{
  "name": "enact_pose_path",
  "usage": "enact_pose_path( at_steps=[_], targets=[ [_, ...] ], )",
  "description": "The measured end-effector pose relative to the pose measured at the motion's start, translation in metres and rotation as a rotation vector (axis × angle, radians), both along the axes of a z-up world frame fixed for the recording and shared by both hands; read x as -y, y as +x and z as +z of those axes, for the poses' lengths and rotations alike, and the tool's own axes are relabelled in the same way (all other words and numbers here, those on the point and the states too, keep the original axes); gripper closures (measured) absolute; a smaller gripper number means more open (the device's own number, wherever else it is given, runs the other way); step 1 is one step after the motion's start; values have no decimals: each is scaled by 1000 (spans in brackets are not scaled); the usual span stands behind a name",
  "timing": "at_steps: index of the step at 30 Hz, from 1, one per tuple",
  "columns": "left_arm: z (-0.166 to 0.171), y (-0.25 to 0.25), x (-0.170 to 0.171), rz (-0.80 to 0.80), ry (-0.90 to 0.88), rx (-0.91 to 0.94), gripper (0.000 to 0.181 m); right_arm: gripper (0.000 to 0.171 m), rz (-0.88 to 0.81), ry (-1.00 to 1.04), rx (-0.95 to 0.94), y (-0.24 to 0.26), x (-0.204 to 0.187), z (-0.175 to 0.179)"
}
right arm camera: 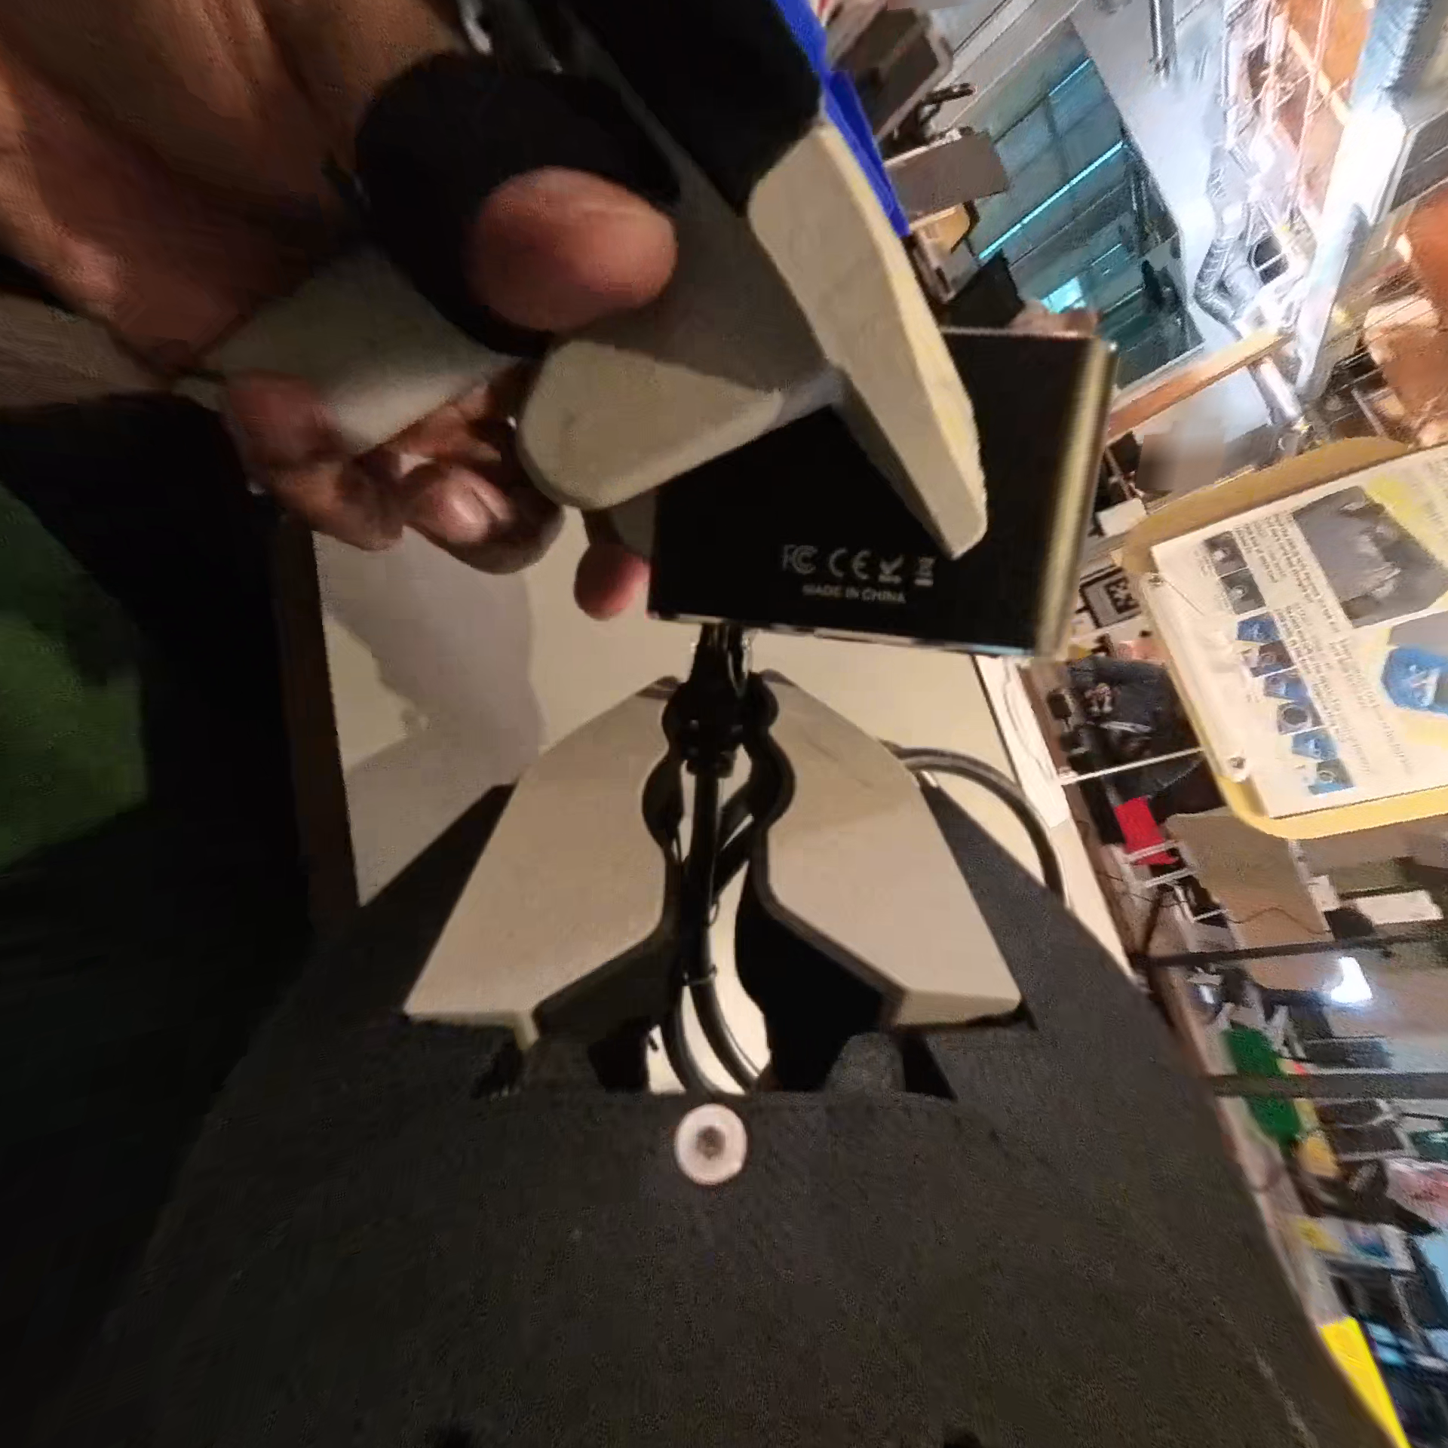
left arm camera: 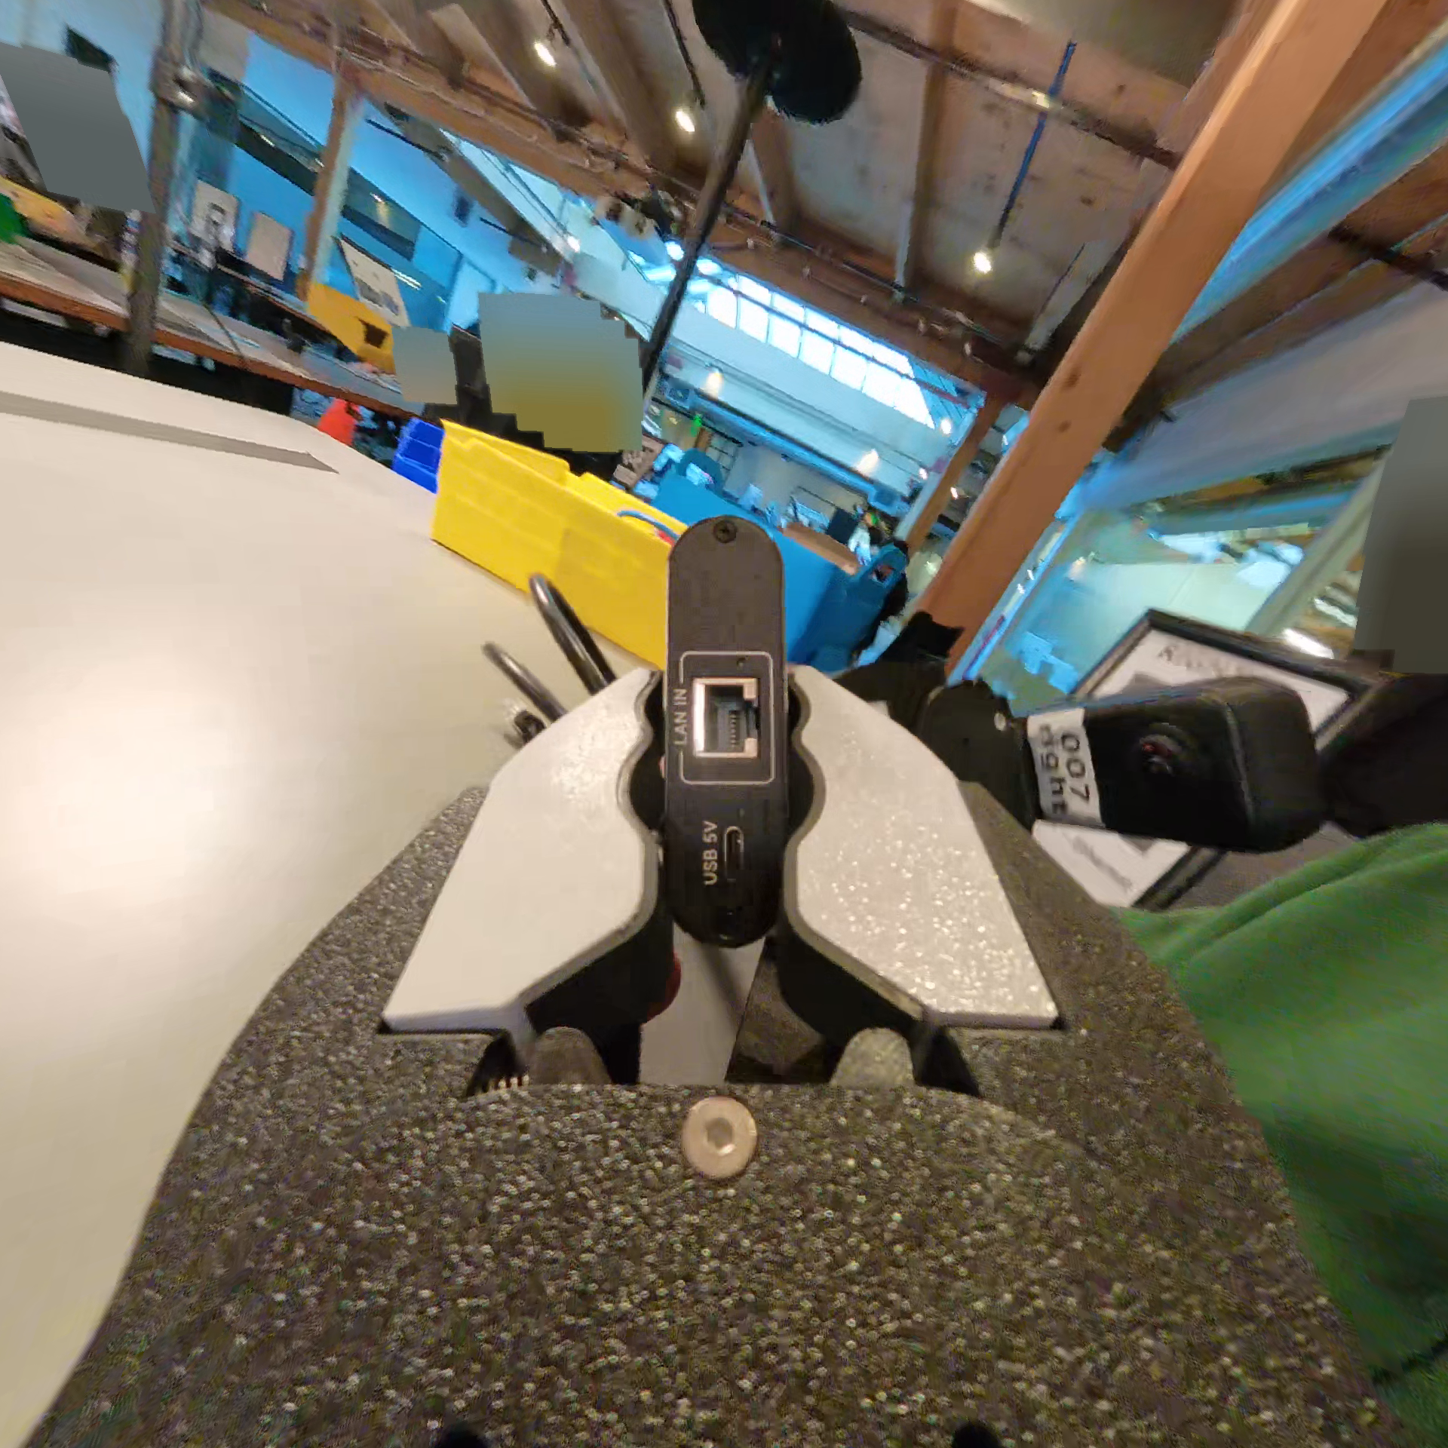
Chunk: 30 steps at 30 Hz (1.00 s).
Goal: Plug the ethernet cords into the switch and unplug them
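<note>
My left gripper is shut on the black switch and holds it upright above the table. The switch's end face, with an empty network port and a small USB port, faces the camera. In the right wrist view the switch is a flat black box clamped between the left gripper's grey fingers. My right gripper is shut on the plug end of a black ethernet cord. The plug meets the switch's lower edge; I cannot tell how deep it sits.
A pale grey table lies below. Yellow bins and blue bins stand at its far edge. Loose black cable loops lie behind the switch. The right gripper's camera housing and a green sleeve are on the right. A hand holds the left gripper. Across from one pair of fingers to the other is roughly 6 centimeters.
</note>
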<state>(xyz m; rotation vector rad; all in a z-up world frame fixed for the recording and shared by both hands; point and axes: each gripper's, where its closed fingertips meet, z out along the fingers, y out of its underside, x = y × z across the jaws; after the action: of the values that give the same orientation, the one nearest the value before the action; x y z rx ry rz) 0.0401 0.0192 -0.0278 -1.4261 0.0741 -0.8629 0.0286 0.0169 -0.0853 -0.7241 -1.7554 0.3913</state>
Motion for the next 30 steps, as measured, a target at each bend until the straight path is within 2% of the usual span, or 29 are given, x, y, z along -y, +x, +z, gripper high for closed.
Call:
enact_pose_path(
  at_steps=[4,9,13,16,21,30],
  targets=[
    [-7,13,14,-128,2,-211,147,159,29,174,45,10,-3,1],
    [-25,24,24,-112,25,-599,146,159,31,404,38,14,-1,8],
    [-28,27,24,-79,86,-688,149,160,16,494,14,15,1,14],
    [-25,27,27,-70,171,-748,151,159,29,438,-4,17,4,20],
    [-23,32,38,-54,414,-912,152,146,176,123,25,27,23,20],
    [-19,31,38,12,570,-905,152,144,199,163,-32,32,25,31]
  ],
)
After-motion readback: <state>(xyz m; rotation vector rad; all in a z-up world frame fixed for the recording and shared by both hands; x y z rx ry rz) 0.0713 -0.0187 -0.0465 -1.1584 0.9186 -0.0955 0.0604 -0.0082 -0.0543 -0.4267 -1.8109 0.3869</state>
